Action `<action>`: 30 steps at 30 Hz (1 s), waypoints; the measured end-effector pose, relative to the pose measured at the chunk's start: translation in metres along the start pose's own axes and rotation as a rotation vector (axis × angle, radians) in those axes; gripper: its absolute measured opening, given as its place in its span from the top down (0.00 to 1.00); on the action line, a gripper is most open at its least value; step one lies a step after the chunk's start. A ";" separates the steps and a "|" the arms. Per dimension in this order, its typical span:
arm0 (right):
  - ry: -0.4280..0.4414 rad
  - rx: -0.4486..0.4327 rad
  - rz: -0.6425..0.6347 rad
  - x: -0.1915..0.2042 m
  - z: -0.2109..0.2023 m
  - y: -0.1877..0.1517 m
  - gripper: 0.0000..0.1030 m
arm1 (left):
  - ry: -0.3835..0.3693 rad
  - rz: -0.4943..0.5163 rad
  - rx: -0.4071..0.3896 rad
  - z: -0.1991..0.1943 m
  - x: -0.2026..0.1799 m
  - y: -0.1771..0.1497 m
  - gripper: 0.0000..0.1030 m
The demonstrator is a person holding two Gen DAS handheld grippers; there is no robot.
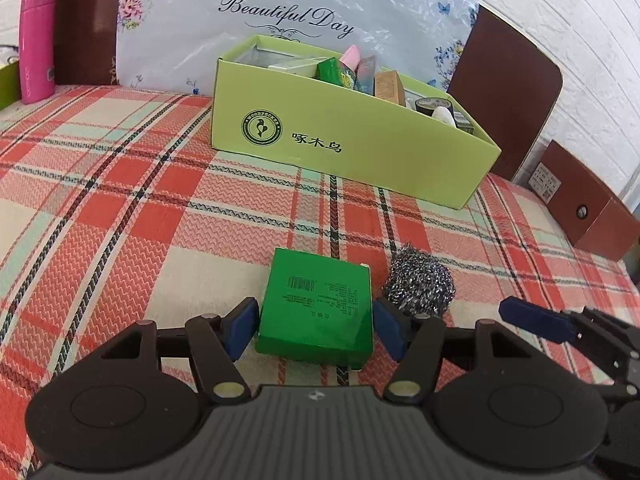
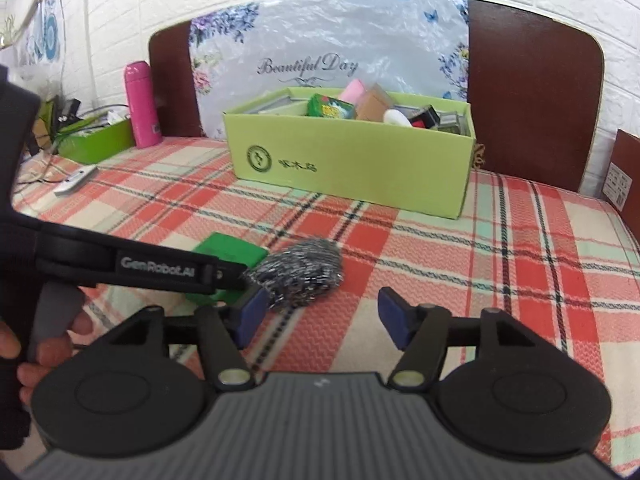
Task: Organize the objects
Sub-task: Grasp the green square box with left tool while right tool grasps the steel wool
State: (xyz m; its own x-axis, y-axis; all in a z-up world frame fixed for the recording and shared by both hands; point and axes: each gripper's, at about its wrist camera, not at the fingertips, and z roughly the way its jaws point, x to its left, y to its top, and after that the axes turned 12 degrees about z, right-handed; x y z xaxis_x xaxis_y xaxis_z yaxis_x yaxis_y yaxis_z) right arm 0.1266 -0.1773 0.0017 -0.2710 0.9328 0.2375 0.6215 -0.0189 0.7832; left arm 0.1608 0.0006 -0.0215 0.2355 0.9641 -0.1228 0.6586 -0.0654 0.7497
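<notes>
Flat green cardboard box [image 1: 316,304] lies low in the left wrist frame on the plaid woven mat [image 1: 120,200], bracketed by the left gripper [image 1: 314,326], whose blue pads flank its sides with no clear squeeze. It looks light and stiff, best pinched across those side walls. Beside it, touching or nearly so, sits a springy steel-wire scouring ball [image 2: 300,272], likely to give under pressure. The right gripper [image 2: 318,316] stands open and empty. A lime-green storage carton [image 1: 352,152], already part-filled, waits at upper centre.
</notes>
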 end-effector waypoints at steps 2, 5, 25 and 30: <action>0.001 0.010 0.020 0.001 0.005 0.000 0.39 | -0.005 -0.021 0.001 0.000 0.005 0.000 0.36; -0.007 0.023 0.056 0.004 0.017 0.001 0.39 | 0.006 -0.026 -0.001 0.001 0.008 0.003 0.36; -0.020 -0.047 0.050 0.006 0.022 0.003 0.61 | 0.028 0.004 -0.038 0.004 0.013 0.010 0.38; -0.020 -0.110 0.044 0.004 0.009 0.020 0.61 | 0.014 -0.006 -0.098 -0.012 0.015 0.024 0.38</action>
State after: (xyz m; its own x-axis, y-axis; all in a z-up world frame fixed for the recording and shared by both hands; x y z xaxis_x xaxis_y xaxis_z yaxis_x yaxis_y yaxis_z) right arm 0.1449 -0.1709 0.0127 -0.2298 0.9370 0.2630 0.5477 -0.0989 0.8308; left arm 0.1719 0.0162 0.0028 0.2211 0.9680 -0.1185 0.5867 -0.0350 0.8090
